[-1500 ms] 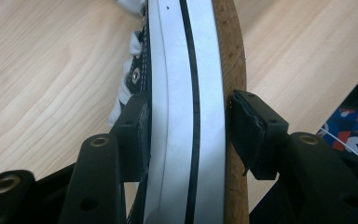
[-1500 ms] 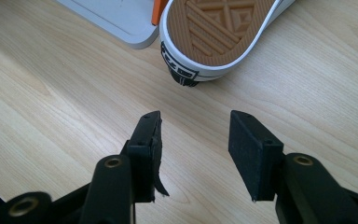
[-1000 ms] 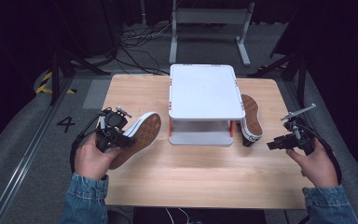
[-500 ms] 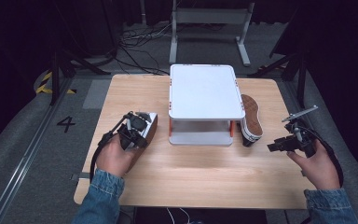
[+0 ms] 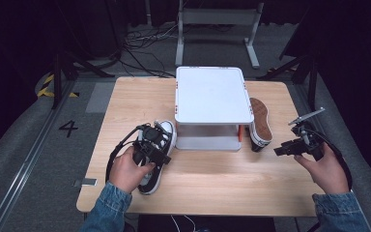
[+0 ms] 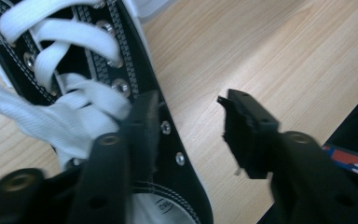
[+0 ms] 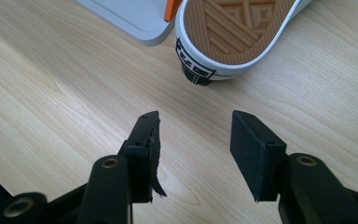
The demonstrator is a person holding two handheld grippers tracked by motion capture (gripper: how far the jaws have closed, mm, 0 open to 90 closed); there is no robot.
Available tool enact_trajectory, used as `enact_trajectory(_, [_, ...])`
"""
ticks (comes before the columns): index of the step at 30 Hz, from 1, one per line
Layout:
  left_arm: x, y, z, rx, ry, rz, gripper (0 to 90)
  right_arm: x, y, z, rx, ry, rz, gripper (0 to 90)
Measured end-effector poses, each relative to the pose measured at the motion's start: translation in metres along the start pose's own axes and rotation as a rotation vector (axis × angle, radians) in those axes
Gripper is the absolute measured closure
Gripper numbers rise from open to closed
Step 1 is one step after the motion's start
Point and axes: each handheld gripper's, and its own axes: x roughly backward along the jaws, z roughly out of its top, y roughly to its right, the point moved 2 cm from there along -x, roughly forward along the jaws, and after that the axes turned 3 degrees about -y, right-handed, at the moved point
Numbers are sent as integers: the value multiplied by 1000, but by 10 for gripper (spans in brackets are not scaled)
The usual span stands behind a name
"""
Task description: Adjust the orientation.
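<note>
A black high-top sneaker (image 5: 150, 182) with white laces (image 6: 88, 60) stands sole-down on the wooden table (image 5: 222, 179), left of a white stand (image 5: 212, 92). My left gripper (image 5: 158, 144) (image 6: 191, 121) hovers over it, open. One jaw lies inside the shoe's opening by the laces and the other hangs outside over bare wood, clear of the shoe's side wall. Its jaws have just been opening slightly. The second sneaker (image 5: 261, 123) (image 7: 237, 32) lies on its side against the stand's right edge, its brown sole showing. My right gripper (image 5: 279, 149) (image 7: 196, 135) is open and empty, just short of that shoe's heel.
The stand is a low white shelf (image 7: 126, 16) with orange fittings at the table's middle back. Dark floor, cables and a metal frame (image 5: 217, 19) lie beyond the far edge. A floor mark "4" (image 5: 68, 128) sits to the left.
My left hand has moved right and down onto the black sneaker, which was tipped with its sole showing and now stands laces up. The right hand has kept still.
</note>
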Motion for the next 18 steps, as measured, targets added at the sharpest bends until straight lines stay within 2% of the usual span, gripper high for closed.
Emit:
enact_trajectory(2, [9,-2,-3,13,30,24,486,1,1,-1,-3,3,-3,527])
enact_trajectory(6, [28,-11,-17,42,31,96,457,3,3,-2,-6,8,-1,524])
enact_trajectory(9, [32,-15,-27,65,-22,132,434,3,4,-2,-8,9,0,523])
enact_trajectory(11, [29,-18,-33,72,-89,149,419,3,3,-1,-6,7,0,523])
enact_trajectory(14, [20,-14,-38,51,-161,115,424,2,1,2,2,8,4,521])
enact_trajectory(18, [10,0,-37,18,-195,65,453,-1,-1,7,18,2,10,520])
